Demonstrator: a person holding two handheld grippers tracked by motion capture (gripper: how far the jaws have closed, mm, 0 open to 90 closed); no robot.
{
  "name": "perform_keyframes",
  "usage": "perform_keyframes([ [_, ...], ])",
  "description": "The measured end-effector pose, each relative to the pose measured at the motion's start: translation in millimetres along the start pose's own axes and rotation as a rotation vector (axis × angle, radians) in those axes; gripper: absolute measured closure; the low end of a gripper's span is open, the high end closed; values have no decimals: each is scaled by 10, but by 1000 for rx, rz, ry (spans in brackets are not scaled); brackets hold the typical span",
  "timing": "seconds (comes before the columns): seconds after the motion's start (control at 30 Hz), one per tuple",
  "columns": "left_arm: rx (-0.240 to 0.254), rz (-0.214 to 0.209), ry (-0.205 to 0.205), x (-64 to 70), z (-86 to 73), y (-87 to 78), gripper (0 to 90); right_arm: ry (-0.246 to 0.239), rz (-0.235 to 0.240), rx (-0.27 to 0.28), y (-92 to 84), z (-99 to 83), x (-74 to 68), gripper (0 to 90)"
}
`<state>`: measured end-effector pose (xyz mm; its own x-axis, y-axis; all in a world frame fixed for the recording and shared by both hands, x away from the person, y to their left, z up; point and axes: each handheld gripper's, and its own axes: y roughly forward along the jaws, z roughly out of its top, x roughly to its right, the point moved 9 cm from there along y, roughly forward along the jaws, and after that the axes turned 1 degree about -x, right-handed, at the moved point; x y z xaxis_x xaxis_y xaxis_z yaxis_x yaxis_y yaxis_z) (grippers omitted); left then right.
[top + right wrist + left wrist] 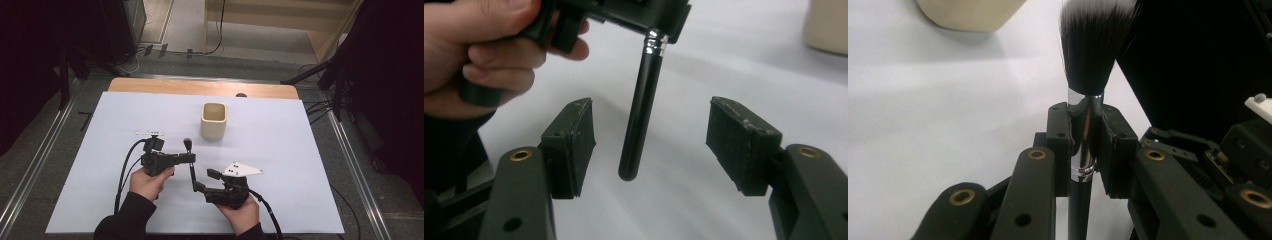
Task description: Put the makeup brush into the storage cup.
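A makeup brush point(192, 170) with a black handle, silver ferrule and dark white-tipped bristles point(1088, 50) is held above the white table cover. My left gripper point(191, 158) is shut on its ferrule point(1082, 135), bristles pointing away towards the cup. In the right gripper view the black handle point(639, 115) hangs down between the two pads of my right gripper point(656, 132). Those jaws stand wide, with a gap on either side of the handle. In the high view my right gripper point(206, 180) sits just right of the brush's lower end.
A cream square cup point(214, 121) stands upright beyond the brush, near the table's middle back. The white cover point(300, 150) spreads over the wooden table. Cables, stands and floor rails surround the table. A hand point(489, 55) grips the left gripper's body.
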<state>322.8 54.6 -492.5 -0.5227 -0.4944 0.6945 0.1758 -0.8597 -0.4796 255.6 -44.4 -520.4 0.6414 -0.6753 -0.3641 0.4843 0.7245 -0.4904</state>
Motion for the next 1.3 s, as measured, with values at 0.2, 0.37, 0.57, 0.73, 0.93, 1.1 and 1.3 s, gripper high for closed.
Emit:
perform_keyframes([
  [0.2, -34, 10, 27, -13, -11, -22, 782, -5, 74, -22, -67, 25, 10, 295],
  [0.37, -53, -2, 44, 3, -19, -20, 781, -7, 120, -70, -90, 8, 19, 281],
  [0.57, -79, -58, 58, 46, -56, 12, 781, -29, 169, -108, -94, 12, 21, 281],
  [0.73, -115, -97, 76, 83, -88, 44, 781, -48, 195, -131, -64, 31, 19, 294],
  [0.93, -138, -130, 125, 127, -93, 53, 781, -48, 236, -129, -41, 73, 66, 330],
  [1.1, -158, -156, 144, 148, -111, 65, 781, -32, 284, -146, -2, 68, 76, 344],
  [1.3, -176, -195, 172, 157, -124, 101, 780, -48, 318, -151, 21, 47, 96, 379],
])
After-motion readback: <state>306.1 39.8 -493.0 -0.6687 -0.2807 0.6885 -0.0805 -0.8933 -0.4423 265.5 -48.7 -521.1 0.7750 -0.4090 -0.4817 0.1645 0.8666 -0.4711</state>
